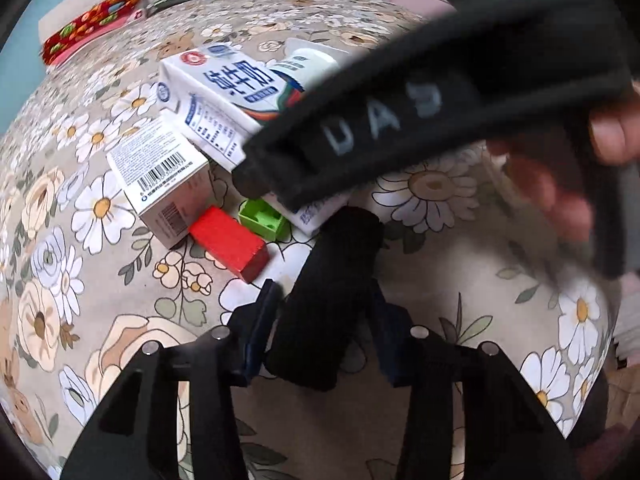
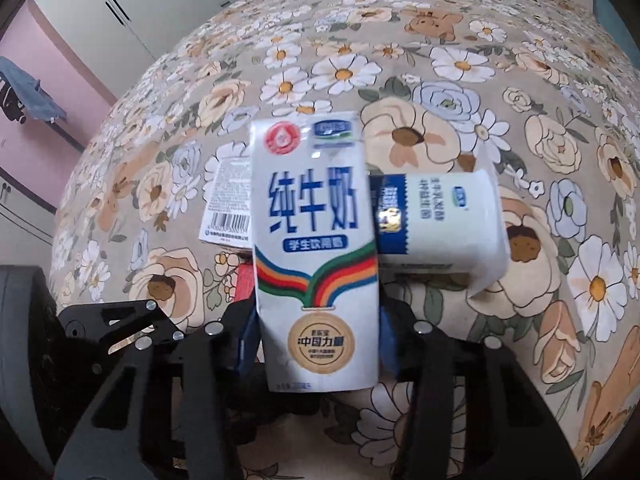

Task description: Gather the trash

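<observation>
Trash lies in a cluster on the flowered bedspread (image 2: 460,64), well away from its far edge: a white milk carton (image 2: 316,248), a yogurt cup (image 2: 444,220) on its side touching the carton's right, and a small white box (image 1: 160,176) with a barcode. In the right wrist view the carton hides most of that box and nearly all of a red block (image 1: 230,242); its front reads "纯牛奶" over "学生饮用奶", with a gold seal marked "中国力量". The cup's print is too small to read. The right gripper (image 2: 316,340) has both blue pads pressed on the carton's lower sides. In the left wrist view the left gripper (image 1: 324,320) clamps a black ribbed object (image 1: 326,304), whose kind I cannot tell. A blurred black bar lettered "UA3" crosses that view and covers the carton's lower half, beside a green block (image 1: 262,218).
</observation>
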Demonstrator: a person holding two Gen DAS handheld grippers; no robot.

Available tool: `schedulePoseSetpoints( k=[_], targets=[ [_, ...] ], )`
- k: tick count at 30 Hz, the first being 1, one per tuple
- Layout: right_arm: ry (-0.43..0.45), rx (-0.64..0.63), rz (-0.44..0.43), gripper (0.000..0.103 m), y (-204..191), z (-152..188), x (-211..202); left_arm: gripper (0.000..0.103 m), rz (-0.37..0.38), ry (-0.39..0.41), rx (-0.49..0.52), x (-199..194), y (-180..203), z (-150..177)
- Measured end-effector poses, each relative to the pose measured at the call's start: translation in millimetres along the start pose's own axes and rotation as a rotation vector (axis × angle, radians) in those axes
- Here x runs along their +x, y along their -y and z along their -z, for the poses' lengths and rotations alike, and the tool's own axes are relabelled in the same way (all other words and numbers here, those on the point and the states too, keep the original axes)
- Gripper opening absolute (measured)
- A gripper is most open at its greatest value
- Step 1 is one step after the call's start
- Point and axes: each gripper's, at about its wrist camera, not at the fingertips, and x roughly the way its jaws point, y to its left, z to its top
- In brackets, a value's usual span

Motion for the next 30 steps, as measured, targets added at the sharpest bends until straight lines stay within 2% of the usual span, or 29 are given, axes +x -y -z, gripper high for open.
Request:
schedulePoseSetpoints(
  k=[6,9,16,23,30],
  targets=[
    [0.035,0.005,0.020,0.049,-1,7,-11,0.043,-0.057,-0.011,-0.007,-5,12,2],
    [0.054,0.007,0.025,0.049,-1,9,-24,0.041,-0.060,-0.007,-0.015,-14,19,5],
    [0.118,0.005,0.059,0.048,-6,18,-72,0.040,-0.089,0.018,-0.020,-49,35,8],
    [0.187,-0.003,0.114,0.048,-17,34,-141,0.040,-0.157,0.079,-0.015,-112,59,10],
    [0.251,-0.041,0.172,0.048,-39,69,-219,0.040,-0.224,0.147,-0.012,-175,84,0]
  ],
)
